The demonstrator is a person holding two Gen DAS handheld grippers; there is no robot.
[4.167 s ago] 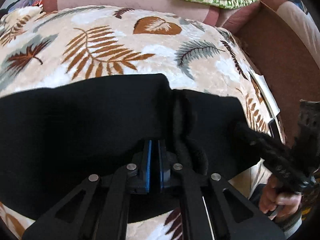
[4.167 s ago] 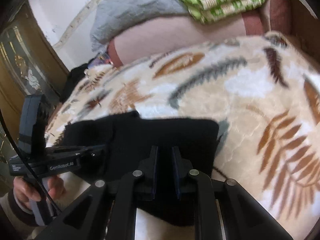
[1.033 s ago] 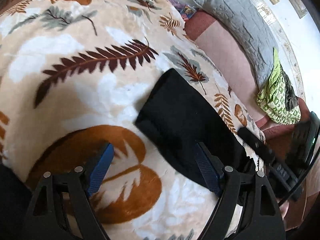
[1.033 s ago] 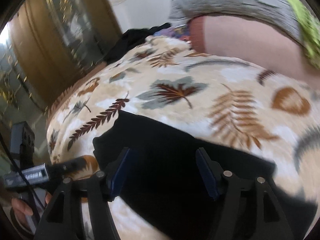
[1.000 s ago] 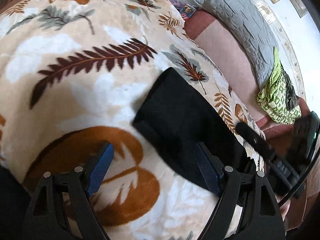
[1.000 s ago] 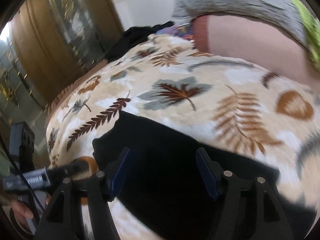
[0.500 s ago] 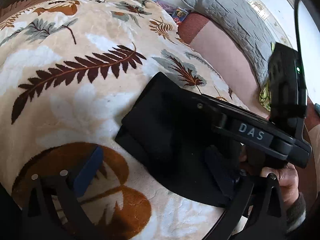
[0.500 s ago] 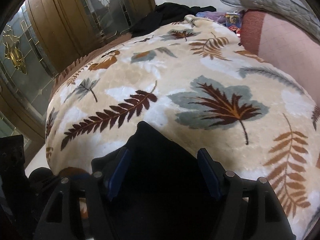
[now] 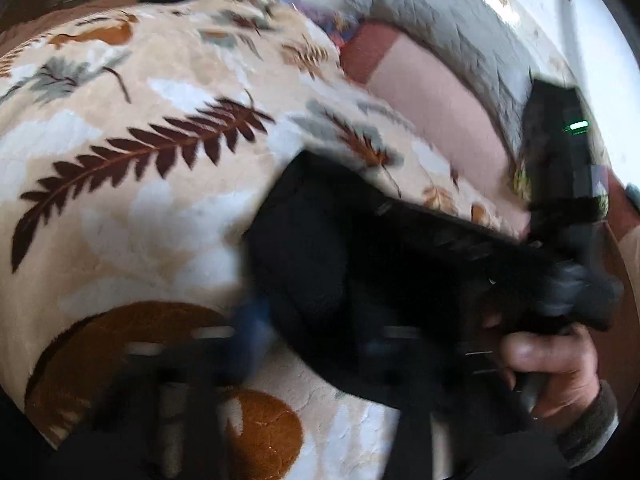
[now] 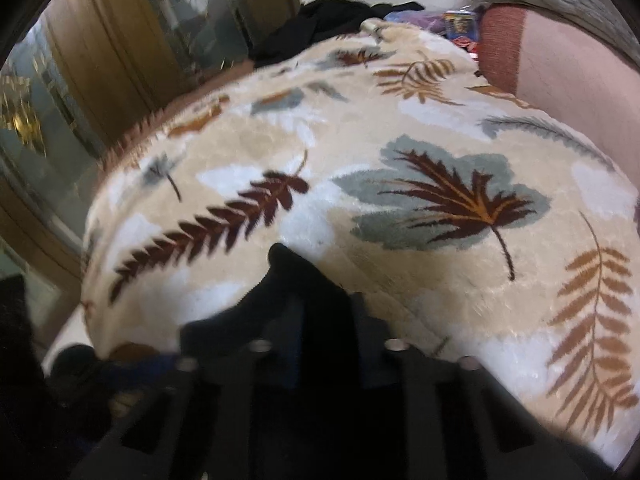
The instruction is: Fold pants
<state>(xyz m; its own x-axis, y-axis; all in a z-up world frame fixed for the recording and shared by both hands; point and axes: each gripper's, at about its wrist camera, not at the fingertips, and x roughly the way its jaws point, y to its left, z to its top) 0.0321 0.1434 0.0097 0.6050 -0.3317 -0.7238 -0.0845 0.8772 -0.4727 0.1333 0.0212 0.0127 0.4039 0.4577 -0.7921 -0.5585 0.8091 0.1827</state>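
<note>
The folded black pants [image 9: 304,240] lie on a leaf-print blanket [image 9: 120,200]. Both tongs are closing on them: the left tongs [image 9: 312,344] at an edge, the right tongs [image 10: 326,332] pinching fabric.

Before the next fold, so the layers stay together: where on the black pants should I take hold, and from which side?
Likely the folded end of the black pants pointing at the dark fern leaf: its layers stack there. Come in low from the bare blanket, jaws straddling the whole edge.

Home bedroom: leaf-print fleece blanket [image 10: 360,168] lying over a bed, grey quilted pillow [image 9: 436,20] sitting at its head, wooden glass-panelled doors [image 10: 132,40] standing beside.
</note>
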